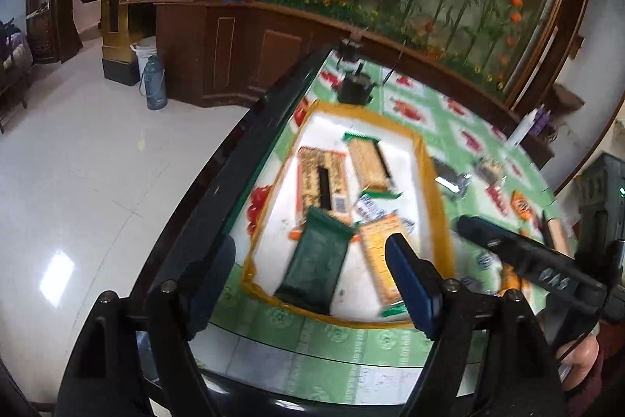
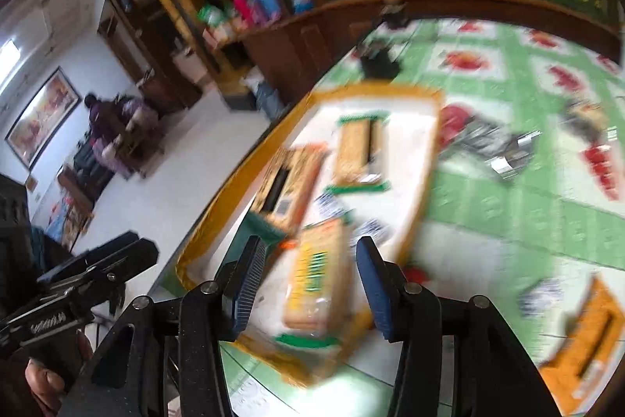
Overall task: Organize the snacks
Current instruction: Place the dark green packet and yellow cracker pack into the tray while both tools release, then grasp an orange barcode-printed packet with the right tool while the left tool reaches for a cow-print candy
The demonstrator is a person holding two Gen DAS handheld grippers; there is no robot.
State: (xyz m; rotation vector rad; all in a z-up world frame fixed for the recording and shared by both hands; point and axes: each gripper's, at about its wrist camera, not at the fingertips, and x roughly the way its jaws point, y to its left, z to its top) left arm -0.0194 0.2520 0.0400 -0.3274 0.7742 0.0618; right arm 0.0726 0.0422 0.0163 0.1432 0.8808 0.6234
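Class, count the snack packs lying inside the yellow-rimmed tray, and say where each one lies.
5, though overlap may hide more: orange-edged cracker pack at far left, green-edged cracker pack at far right, blue-white packet mid-tray, dark green pack near left, yellow cracker pack near right.

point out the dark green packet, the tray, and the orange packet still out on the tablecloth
dark green packet (image 1: 318, 256): left wrist view, middle of wrapper.
tray (image 1: 424, 159): left wrist view, yellow right rim.
orange packet (image 2: 586, 346): right wrist view, middle of its face.
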